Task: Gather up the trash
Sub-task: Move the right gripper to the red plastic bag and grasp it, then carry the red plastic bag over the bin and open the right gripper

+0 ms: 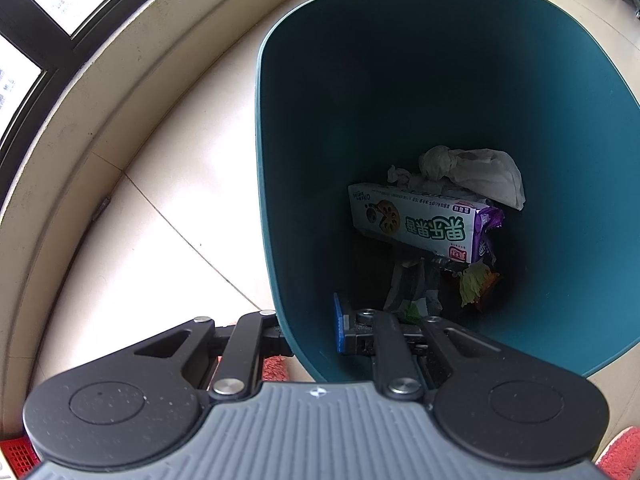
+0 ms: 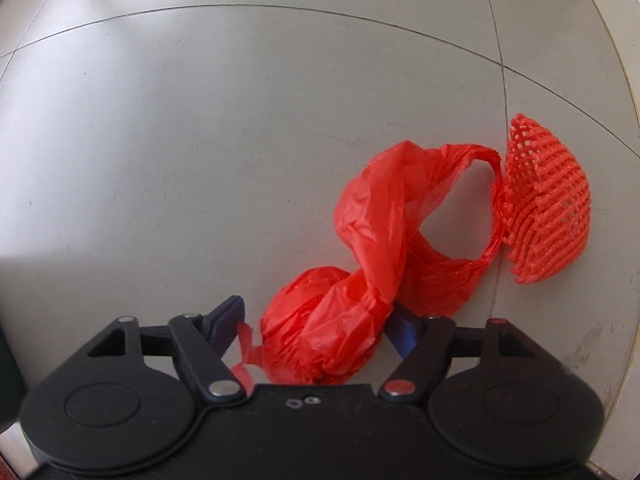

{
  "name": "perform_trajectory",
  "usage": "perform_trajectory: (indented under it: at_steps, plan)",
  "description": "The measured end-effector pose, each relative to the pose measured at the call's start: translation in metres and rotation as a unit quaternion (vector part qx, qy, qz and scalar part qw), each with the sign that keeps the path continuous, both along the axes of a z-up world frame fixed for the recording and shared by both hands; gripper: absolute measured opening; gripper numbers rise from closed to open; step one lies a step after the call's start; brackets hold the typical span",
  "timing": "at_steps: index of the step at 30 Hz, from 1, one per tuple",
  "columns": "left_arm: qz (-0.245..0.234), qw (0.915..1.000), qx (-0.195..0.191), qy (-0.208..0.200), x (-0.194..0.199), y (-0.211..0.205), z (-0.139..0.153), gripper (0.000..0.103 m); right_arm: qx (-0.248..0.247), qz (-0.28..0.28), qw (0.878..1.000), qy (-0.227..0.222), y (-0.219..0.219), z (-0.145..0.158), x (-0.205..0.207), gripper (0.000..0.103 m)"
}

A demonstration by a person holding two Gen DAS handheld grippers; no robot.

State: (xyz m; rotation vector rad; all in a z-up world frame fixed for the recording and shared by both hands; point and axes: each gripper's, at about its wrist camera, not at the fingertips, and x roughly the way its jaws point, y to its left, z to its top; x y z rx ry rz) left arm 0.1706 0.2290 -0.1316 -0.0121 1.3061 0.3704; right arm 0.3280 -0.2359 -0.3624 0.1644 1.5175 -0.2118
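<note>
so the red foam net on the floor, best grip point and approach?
Probably pinch the foam net at its upper free rim, coming straight down from above. It lies on the floor as a thin curved shell, and its left edge touches the red plastic bag handle. The right gripper has the bag's bunched end between its fingers, so it must drop that first.

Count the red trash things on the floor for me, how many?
2. A crumpled red plastic bag lies between the right tongs. A red foam mesh net lies beside its far loop. More may be hidden.
</note>
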Motion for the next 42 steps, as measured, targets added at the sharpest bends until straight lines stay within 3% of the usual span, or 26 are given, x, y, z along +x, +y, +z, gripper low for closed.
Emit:
perform_trajectory:
  at_steps: [1, 5, 10, 16, 22, 27, 33, 38, 42]
  plan:
    - [0.000, 1.0000, -0.001, 0.000, 0.000, 0.000, 0.000, 0.015, 0.001, 0.003, 1.000, 0.003, -0.001, 0.000, -0.001, 0.061]
    - [0.000, 1.0000, -0.001, -0.003, -0.001, 0.001, 0.001, 0.015, -0.018, 0.033, 0.999, 0.011, 0.004, 0.006, -0.008, 0.059]
    - [0.000, 1.0000, 0.000, -0.004, -0.002, 0.000, 0.001, 0.015, -0.038, 0.124, 0.992, 0.007, 0.031, 0.035, -0.017, 0.057]
    - [0.003, 1.0000, 0.002, -0.007, -0.003, 0.000, 0.004, 0.015, -0.031, 0.211, 0.977, -0.021, 0.066, 0.090, -0.031, 0.057]
    - [0.008, 0.9999, -0.006, -0.009, -0.003, 0.003, 0.005, 0.015, 0.000, 0.271, 0.960, -0.072, 0.091, 0.168, -0.048, 0.057]
    - [0.008, 0.9999, 0.001, -0.010, -0.003, 0.002, 0.007, 0.015, 0.042, 0.334, 0.930, -0.146, 0.128, 0.256, -0.056, 0.057]
    - [0.011, 0.9998, -0.005, -0.014, -0.004, 0.004, 0.010, 0.015, 0.089, 0.420, 0.876, -0.221, 0.187, 0.349, -0.071, 0.057]
    - [0.012, 0.9997, -0.010, -0.018, -0.006, 0.006, 0.012, 0.015, 0.098, 0.485, 0.837, -0.233, 0.250, 0.366, -0.084, 0.057]
    - [0.012, 0.9996, -0.015, -0.021, -0.007, 0.007, 0.014, 0.015, 0.114, 0.496, 0.833, -0.216, 0.300, 0.354, -0.077, 0.058]
